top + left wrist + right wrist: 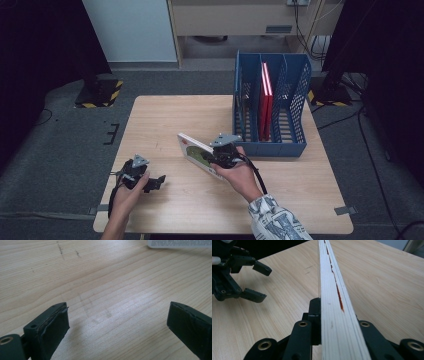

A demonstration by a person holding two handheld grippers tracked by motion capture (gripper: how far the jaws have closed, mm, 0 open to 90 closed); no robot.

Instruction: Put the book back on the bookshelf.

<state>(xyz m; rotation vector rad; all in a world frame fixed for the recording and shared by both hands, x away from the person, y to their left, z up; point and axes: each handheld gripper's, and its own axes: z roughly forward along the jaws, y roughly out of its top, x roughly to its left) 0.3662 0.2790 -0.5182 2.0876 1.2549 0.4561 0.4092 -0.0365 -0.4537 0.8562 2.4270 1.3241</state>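
Observation:
A thin book (194,151) with a white cover and a green and red picture is held tilted over the middle of the wooden table (165,115). My right gripper (215,159) is shut on its near edge. In the right gripper view the book's page edge (334,302) runs straight away between the two jaws of my right gripper (337,322). My left gripper (159,181) rests low at the table's front left, open with nothing between its jaws. In its own view my left gripper (117,320) frames bare wood, and a corner of the book (178,243) shows at the top right.
A blue slotted file rack (270,148) stands at the table's back right, with red books (265,100) upright in its middle slot. In the right gripper view my left gripper (263,283) lies off to the left of the book.

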